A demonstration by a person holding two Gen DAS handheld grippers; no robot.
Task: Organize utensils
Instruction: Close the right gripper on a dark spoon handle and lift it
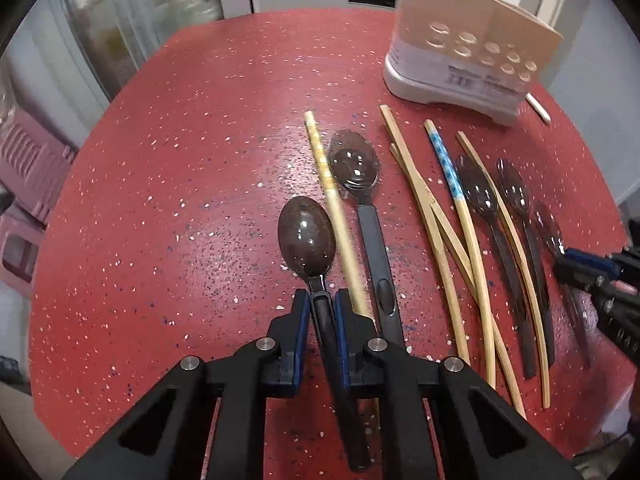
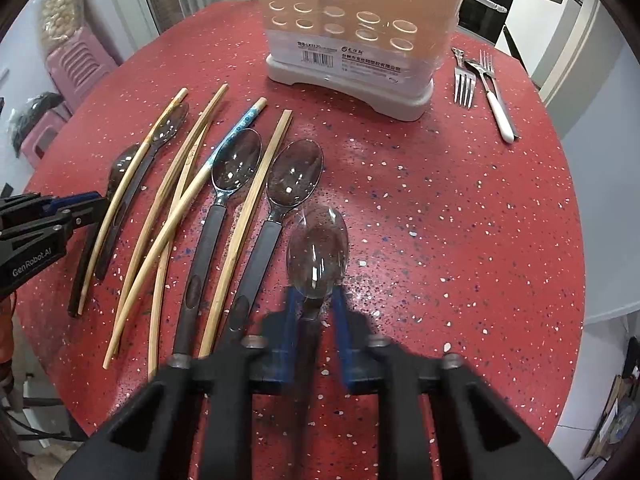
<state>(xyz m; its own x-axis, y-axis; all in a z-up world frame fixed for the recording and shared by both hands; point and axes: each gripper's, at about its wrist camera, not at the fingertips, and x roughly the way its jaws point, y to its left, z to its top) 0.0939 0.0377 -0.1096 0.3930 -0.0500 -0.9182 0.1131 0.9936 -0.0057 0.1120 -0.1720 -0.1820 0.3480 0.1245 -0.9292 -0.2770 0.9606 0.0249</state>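
Tongs blurred around spoon

Dark clear spoon clamped by its neck in my left hand-held gripper, another spoon in my right, more spoons, chopsticks, forks flat on the red tabletop, holder upright behind them

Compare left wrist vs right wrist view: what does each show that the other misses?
Left wrist only: the left claw shut on a dark spoon, seen from behind. Right wrist only: two forks past the holder, and the right claw shut on a clear spoon. Both: the utensil holder, loose chopsticks and spoons on the red table.
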